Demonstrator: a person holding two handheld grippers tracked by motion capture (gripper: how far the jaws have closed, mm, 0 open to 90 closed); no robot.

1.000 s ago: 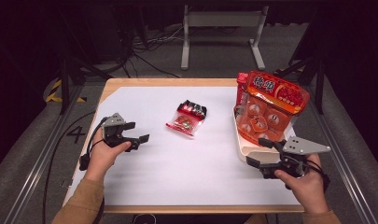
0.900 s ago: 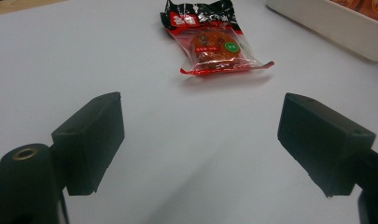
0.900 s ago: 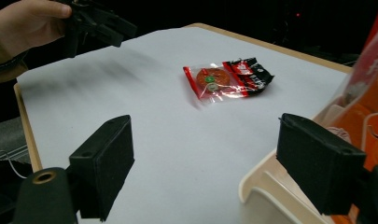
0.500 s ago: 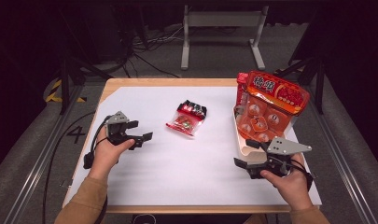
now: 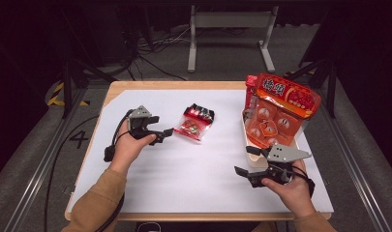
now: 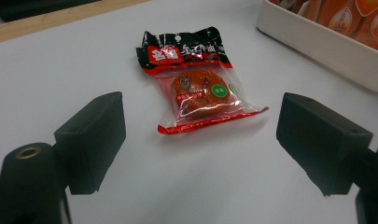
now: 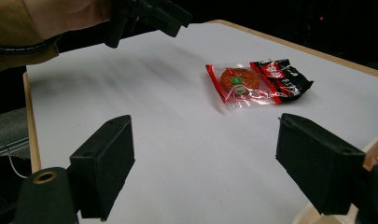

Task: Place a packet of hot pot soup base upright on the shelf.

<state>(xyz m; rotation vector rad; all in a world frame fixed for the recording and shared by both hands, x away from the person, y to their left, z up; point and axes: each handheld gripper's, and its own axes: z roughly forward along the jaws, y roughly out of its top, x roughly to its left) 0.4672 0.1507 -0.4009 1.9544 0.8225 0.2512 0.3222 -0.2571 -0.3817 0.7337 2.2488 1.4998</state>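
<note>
**Snack packet framed by wide-open left gripper**

The small snack packet (image 5: 195, 123) is laid flat on the white table cover (image 5: 184, 169), left of the white tray (image 5: 252, 157) in which large orange bags (image 5: 280, 108) are stood. The left gripper (image 5: 165, 135) is held just beside the packet, jaws spread wide, nothing gripped. The right gripper (image 5: 244, 161) is held near the tray's front end, well apart from the packet; its jaws are likewise parted and empty.
</note>
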